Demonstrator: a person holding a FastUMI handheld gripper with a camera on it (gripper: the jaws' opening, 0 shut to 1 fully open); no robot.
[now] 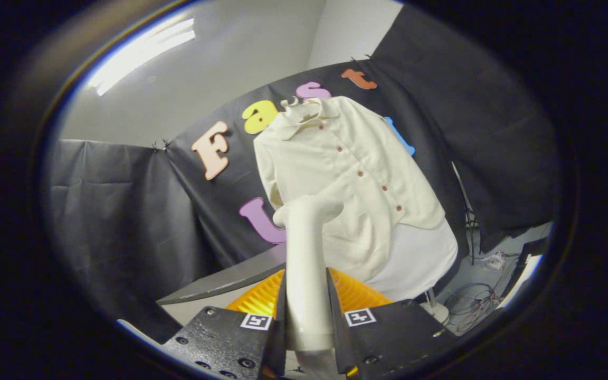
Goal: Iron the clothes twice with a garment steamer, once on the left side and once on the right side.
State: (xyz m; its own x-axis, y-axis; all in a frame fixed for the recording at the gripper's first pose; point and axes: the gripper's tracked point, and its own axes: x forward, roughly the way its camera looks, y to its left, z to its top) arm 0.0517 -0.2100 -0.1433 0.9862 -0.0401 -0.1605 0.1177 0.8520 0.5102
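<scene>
A cream button-up shirt point(357, 174) with reddish buttons hangs on a hanger over a white ironing board point(420, 258), tilted in my view. My gripper point(307, 311) is shut on the white handle of the garment steamer point(306, 248); both orange-ribbed fingers point(262, 303) press its sides. The steamer's head points up at the lower part of the shirt's side nearer the left sleeve. Whether the head touches the cloth I cannot tell.
The board's white stand foot point(436, 311) rests on the floor beside tangled cables point(478, 303). A grey table edge point(230, 277) runs just beyond the fingers. Black cloth walls the booth behind the shirt.
</scene>
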